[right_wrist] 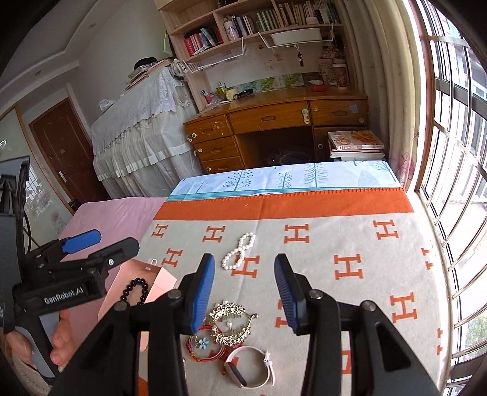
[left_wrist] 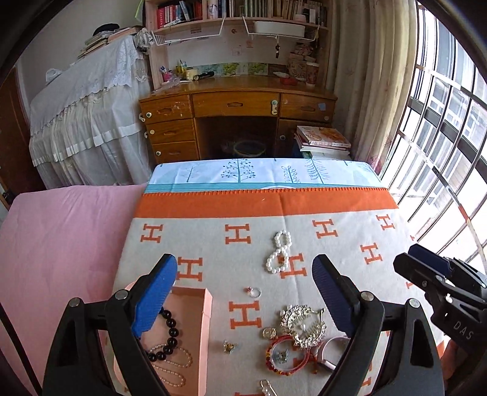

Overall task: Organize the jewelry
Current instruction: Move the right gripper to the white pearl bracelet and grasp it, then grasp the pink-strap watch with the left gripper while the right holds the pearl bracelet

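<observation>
Both grippers idle above blanket (left_wrist: 213,243): I hold left gripper (left_wrist: 243,292) wide apart, empty, over pink box (left_wrist: 201,323) containing black beads (left_wrist: 170,332); right gripper (right_wrist: 245,289) apart, empty, over brooch (right_wrist: 231,323), bangle (right_wrist: 207,344), watch (right_wrist: 252,365); pearl bracelet (right_wrist: 239,251) farther out, unsorted

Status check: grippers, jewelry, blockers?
Left gripper open, empty; right gripper too. Black bead bracelet in pink cardboard box; white pearl bracelet loose on H-patterned blanket. No blockers.

Home bedrm: bed (left_wrist: 61,243), wood desk (left_wrist: 237,103), bookshelf (left_wrist: 237,12).
</observation>
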A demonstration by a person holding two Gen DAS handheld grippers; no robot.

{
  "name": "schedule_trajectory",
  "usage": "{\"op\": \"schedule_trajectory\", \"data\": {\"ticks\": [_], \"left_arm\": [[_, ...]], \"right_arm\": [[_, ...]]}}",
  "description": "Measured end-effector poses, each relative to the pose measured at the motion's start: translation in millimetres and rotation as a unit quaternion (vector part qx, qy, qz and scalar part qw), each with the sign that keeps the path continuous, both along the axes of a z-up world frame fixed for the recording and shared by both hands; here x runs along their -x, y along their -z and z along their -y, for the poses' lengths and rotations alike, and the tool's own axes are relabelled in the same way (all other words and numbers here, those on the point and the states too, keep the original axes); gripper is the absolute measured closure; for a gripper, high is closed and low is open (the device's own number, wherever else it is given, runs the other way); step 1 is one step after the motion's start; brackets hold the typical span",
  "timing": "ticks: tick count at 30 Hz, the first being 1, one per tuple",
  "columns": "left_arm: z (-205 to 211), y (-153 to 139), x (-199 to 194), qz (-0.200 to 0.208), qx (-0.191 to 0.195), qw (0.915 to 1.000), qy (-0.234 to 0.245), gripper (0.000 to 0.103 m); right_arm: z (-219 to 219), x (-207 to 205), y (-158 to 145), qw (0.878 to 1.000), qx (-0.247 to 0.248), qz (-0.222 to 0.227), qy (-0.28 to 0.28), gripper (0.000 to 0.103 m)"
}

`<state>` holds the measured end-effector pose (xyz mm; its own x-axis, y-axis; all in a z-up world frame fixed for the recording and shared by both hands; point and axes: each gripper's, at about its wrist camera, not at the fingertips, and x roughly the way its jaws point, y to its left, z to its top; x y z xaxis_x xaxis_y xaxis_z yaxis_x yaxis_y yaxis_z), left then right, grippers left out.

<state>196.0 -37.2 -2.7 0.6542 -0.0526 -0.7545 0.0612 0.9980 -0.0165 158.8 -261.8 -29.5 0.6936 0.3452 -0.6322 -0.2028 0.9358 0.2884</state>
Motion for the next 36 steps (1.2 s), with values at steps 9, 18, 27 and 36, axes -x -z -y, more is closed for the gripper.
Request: {"op": "schedule_trajectory", "data": {"ticks": [9, 18, 27, 36], "left_arm": [[2, 59, -76, -0.086, 0.016, 0.9961, -0.013, 0.014], [-22, 93, -91, -0.103, 0.029, 0.9930, -0.049, 0.014], [-46, 93, -87, -0.095, 0.039, 0.9928, -0.062, 0.014], [-49, 94, -62, -0.096, 0.043, 0.9932, -0.049, 0.014]], "right_arm": [[-12, -79, 46, 0.996, 0.005, -0.091, -0.019, 0.062], [-58, -138, 122, 0.974, 0.021, -0.215, -0.065, 0.062], [-106, -142, 134, 0.968, 0.161, -0.182, -0.062, 0.084], [-76, -131, 133, 0.969, 0.168, -0.177, -0.044, 0.096]]}}
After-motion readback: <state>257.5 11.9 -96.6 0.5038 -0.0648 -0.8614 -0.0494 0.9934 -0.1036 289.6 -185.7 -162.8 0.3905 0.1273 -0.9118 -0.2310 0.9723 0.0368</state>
